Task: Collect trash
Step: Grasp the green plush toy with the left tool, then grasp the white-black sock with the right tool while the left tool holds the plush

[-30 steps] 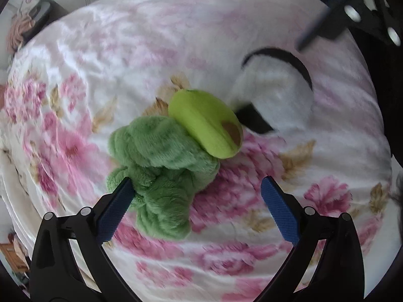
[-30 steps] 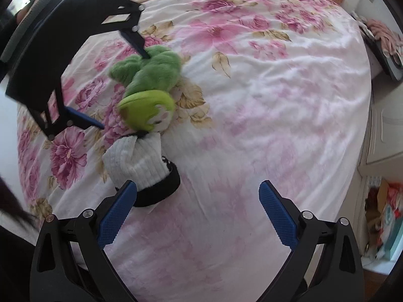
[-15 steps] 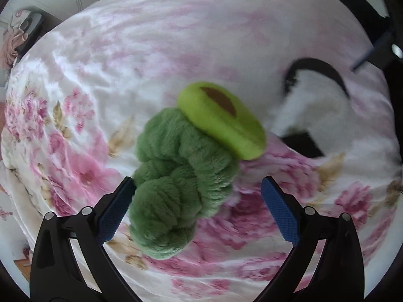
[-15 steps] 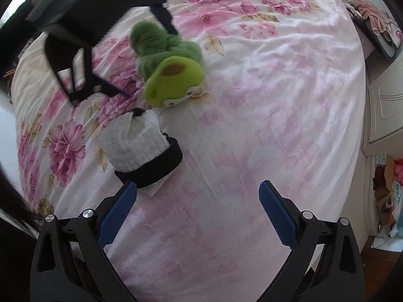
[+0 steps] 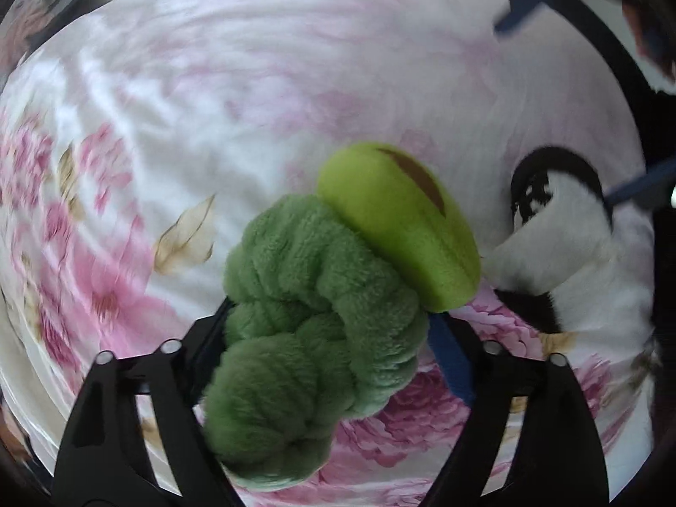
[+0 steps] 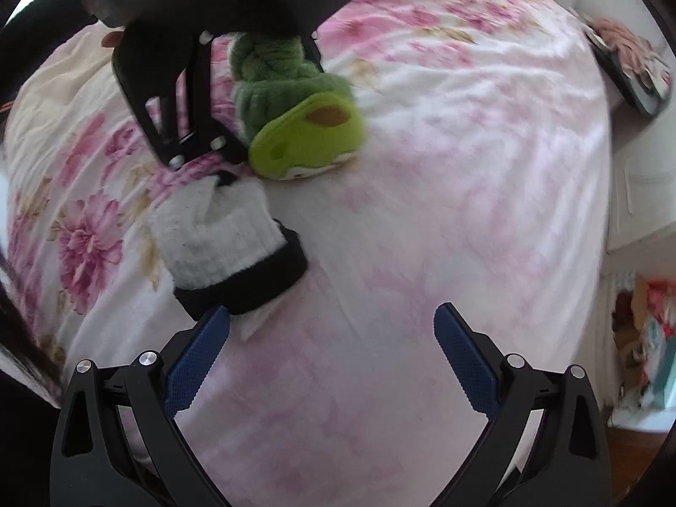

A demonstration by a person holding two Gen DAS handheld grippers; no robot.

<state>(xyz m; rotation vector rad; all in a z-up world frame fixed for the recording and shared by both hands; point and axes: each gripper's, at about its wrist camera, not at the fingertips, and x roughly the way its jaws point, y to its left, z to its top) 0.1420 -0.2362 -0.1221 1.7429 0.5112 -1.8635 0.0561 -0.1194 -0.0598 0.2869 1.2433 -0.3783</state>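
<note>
A green fuzzy sock with a lime avocado face (image 5: 321, 321) lies on the floral bedspread (image 5: 211, 105). My left gripper (image 5: 327, 321) points straight down over it. Its jaws are closing, and both pads touch the bunched green plush that fills the gap. The same green sock (image 6: 291, 97) shows in the right wrist view, under the black frame of the left gripper. A white fuzzy sock with a black cuff (image 6: 224, 245) lies just beside it. My right gripper (image 6: 331, 308) hangs open above the bed, its left fingertip close to that black cuff and nothing between its pads.
The bedspread (image 6: 464, 169) stretches to the right of both socks. Off the bed's far right corner a dark tray holds pink cloth (image 6: 629, 55). A white cabinet (image 6: 642, 194) and floor clutter (image 6: 646, 325) sit past the right edge.
My left gripper came down over the green sock, and its jaws drew in from wide open until they touch the plush. The right gripper sank slightly toward the white sock and stayed open.
</note>
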